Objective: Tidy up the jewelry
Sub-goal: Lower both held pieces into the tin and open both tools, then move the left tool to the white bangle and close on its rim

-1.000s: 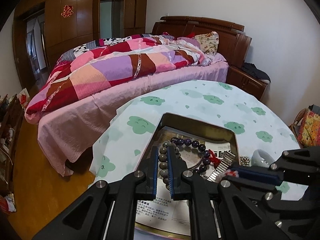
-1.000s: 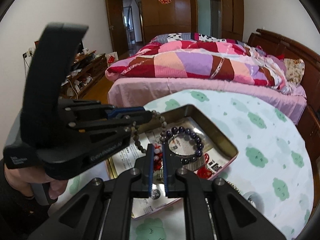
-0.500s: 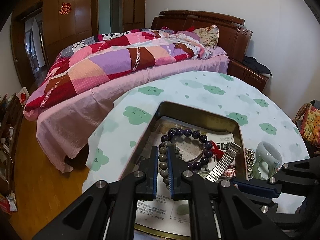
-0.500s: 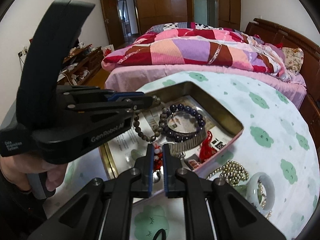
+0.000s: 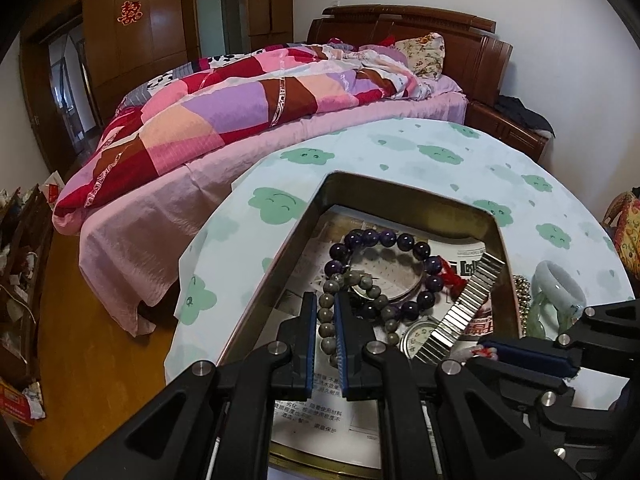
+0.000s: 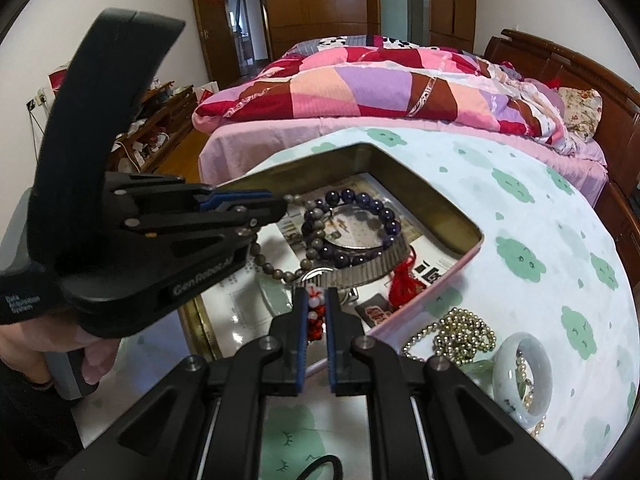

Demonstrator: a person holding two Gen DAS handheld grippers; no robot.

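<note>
My left gripper [image 5: 323,312] is shut on a grey-green bead bracelet [image 5: 362,282] over the open metal tin [image 5: 320,196]; from the right wrist view the left gripper [image 6: 276,206] holds those beads [image 6: 276,270] hanging into the tin [image 6: 440,204]. My right gripper [image 6: 316,304] is shut on a small red-and-white bead string [image 6: 315,314] at the tin's near edge. In the tin lie a dark purple bead bracelet [image 5: 404,240], a metal watch band [image 5: 468,304] and a red tassel [image 6: 402,282].
On the cloud-print tablecloth [image 6: 520,200] right of the tin lie a gold bead chain [image 6: 460,332] and a pale jade bangle [image 6: 520,380]. A bed with a patchwork quilt [image 5: 240,112] stands behind the table. Wooden floor lies to the left.
Both grippers have come down and closer to the tin. The grey-green bracelet has lowered until it rests among the tin's contents. The bangle and gold chain have come into view.
</note>
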